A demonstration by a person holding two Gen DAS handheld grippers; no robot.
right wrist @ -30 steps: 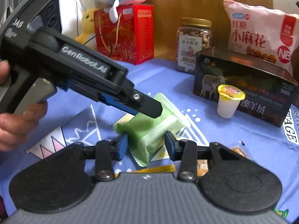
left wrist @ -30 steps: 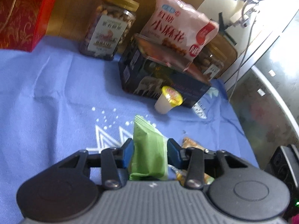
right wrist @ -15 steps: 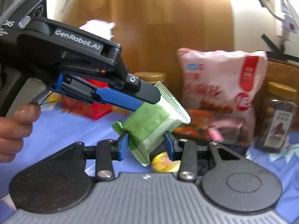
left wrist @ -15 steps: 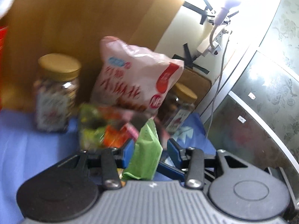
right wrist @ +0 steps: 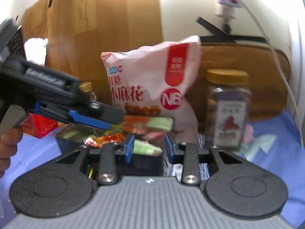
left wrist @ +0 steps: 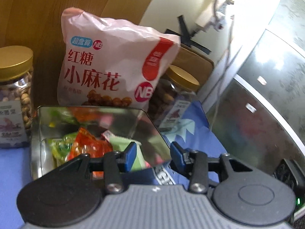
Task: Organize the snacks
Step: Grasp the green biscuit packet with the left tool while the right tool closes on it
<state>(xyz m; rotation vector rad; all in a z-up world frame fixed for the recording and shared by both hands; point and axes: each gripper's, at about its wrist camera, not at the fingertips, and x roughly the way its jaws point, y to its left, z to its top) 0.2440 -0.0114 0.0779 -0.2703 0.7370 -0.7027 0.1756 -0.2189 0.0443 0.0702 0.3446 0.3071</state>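
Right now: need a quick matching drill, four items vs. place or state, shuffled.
Items:
1. pink snack bag
2. green packet
3. left gripper
4. left-hand jar

Places or states:
A. lying in the open tin
B. gold lid, beside the tin
C. upright behind the tin
D. open, holding nothing

Pairs: 1-C, 2-A, 3-D, 4-B

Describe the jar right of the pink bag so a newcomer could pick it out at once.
Start at the big pink snack bag standing behind the open metal tin on the blue cloth. Just right of the bag, against a tan board, stands a clear gold-lidded jar of brown snacks. Unlike the other gold-lidded jar left of the bag, holding pale round pieces, its label is purple with a red shape.
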